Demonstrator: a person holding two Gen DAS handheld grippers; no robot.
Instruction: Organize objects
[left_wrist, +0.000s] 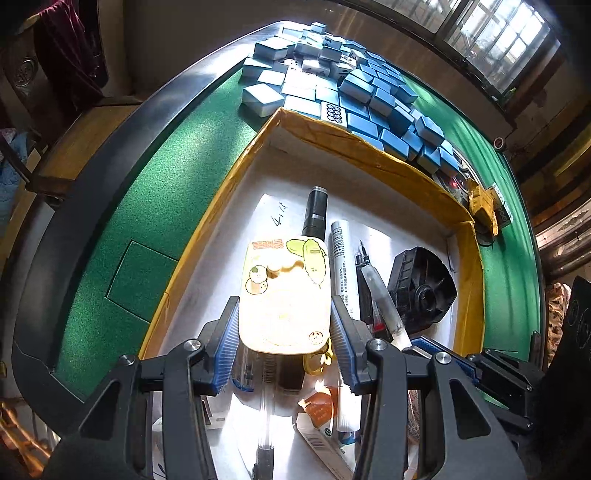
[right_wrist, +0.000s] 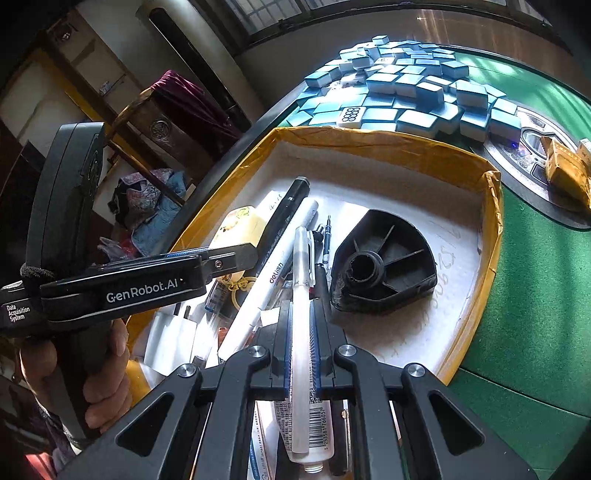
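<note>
A shallow cardboard tray with yellow-taped rim (left_wrist: 369, 147) (right_wrist: 369, 138) holds several pens, markers and small items. My left gripper (left_wrist: 284, 325) is shut on a cream cartoon-printed case (left_wrist: 284, 295) with a gold keyring (left_wrist: 317, 363), held above the tray; it also shows in the right wrist view (right_wrist: 240, 225). My right gripper (right_wrist: 301, 332) is shut on a translucent white pen (right_wrist: 302, 280) (left_wrist: 384, 302). A black marker (left_wrist: 316, 212) (right_wrist: 286, 214), a white marker (left_wrist: 341, 258) (right_wrist: 273, 273) and a black plastic wedge-shaped part (left_wrist: 421, 290) (right_wrist: 384, 258) lie in the tray.
A heap of blue mahjong tiles (left_wrist: 351, 85) (right_wrist: 406, 96) lies on the green felt table (left_wrist: 147, 206) (right_wrist: 535, 295) beyond the tray. A yellow-taped packet (left_wrist: 482, 208) (right_wrist: 567, 168) sits on the table's centre console. Chairs with cloth stand beyond the table edge.
</note>
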